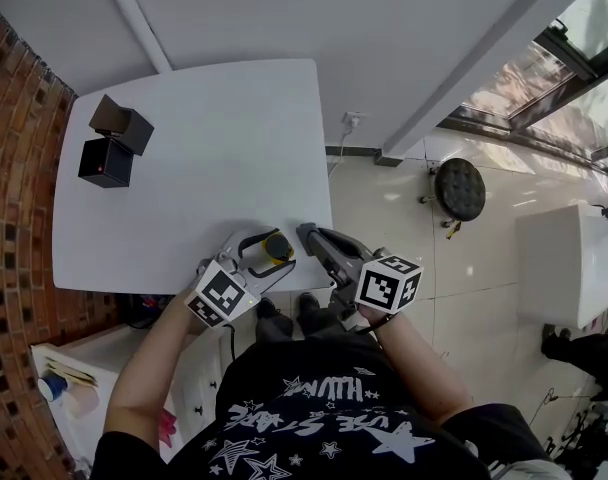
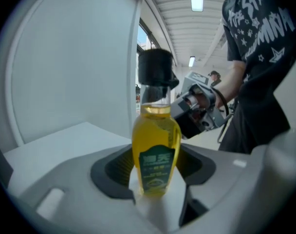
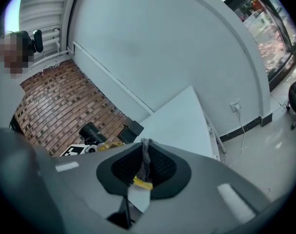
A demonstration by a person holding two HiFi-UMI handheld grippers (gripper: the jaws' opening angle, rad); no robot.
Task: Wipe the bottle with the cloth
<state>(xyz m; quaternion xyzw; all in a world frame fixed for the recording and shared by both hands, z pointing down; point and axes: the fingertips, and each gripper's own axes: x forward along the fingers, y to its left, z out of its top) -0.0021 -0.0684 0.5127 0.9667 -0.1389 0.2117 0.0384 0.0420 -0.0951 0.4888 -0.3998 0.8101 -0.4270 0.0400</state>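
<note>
1. Bottle (image 2: 156,150), clear plastic with yellow liquid and a black cap, is right at the near edge of the white bench (image 1: 184,168).
2. Left gripper (image 2: 156,179) has its jaws clamped on the bottle's lower body.
3. Right gripper (image 3: 144,167) has its jaws pinched shut on a grey cloth (image 3: 145,155), close by the bottle.

We find two black cube-shaped boxes (image 1: 114,146) at the upper left of the white rectangular tabletop (image 1: 194,88). At its lower edge the left tool (image 1: 267,251) grips the yellow-filled, black-capped bottle (image 1: 276,245); just right of it the right tool (image 1: 308,234) pinches the grey cloth (image 3: 144,160). A round black stool (image 1: 459,188) stands on the floor (image 1: 384,218), right.
</note>
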